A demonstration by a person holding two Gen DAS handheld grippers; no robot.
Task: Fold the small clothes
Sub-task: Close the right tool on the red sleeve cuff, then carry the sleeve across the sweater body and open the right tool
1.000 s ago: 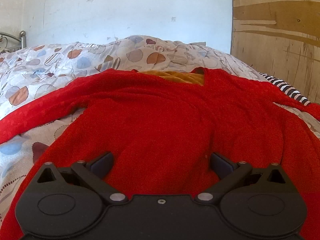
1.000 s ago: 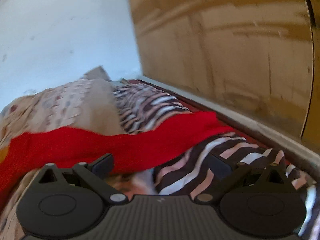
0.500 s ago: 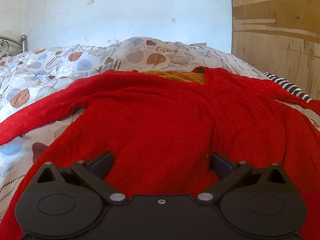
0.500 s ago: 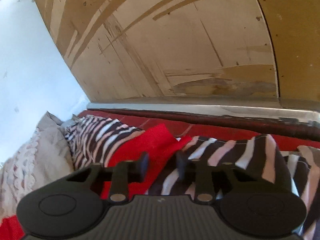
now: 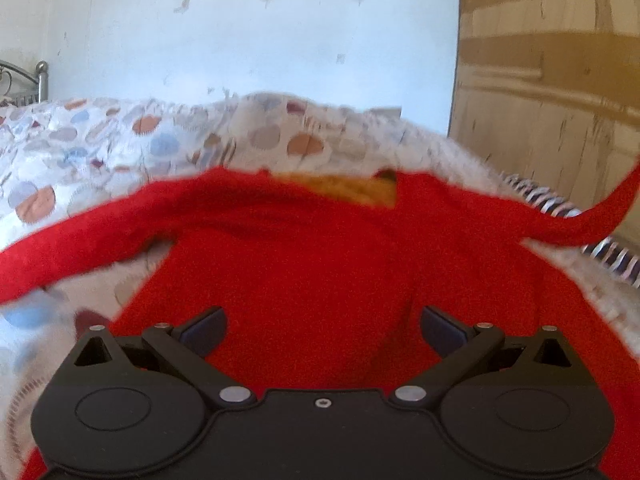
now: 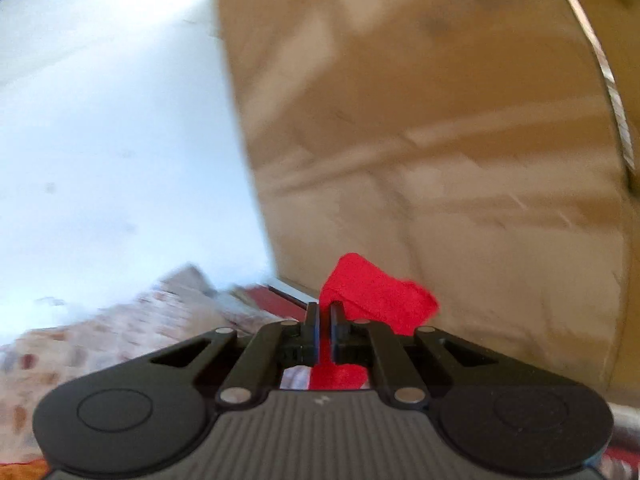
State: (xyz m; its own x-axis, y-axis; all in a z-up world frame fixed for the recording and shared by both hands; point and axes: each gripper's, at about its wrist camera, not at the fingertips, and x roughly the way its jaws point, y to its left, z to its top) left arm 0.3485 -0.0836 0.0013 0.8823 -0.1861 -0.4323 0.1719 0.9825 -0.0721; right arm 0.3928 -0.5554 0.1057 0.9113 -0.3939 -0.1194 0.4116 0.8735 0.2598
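A red sweater [image 5: 304,264] lies spread on the bed, neck away from me, with an orange lining [image 5: 344,188] showing at the collar. My left gripper [image 5: 322,326] is open, low over the sweater's lower middle. The sweater's right sleeve [image 5: 600,220] rises off the bed toward the right edge. In the right wrist view my right gripper [image 6: 325,314] is shut on the red sleeve end [image 6: 372,292] and holds it in the air. The left sleeve [image 5: 80,240] lies stretched out to the left.
A quilt with round patterns [image 5: 160,140] covers the bed. A black-and-white striped cloth [image 5: 608,248] lies at the right side. A wooden panel [image 5: 552,80] stands on the right, a white wall [image 5: 240,32] behind, a metal bedpost [image 5: 42,76] far left.
My right gripper closed on the right sleeve end and lifted it off the striped cloth. The sleeve now rises into the air. My left gripper stayed open over the sweater.
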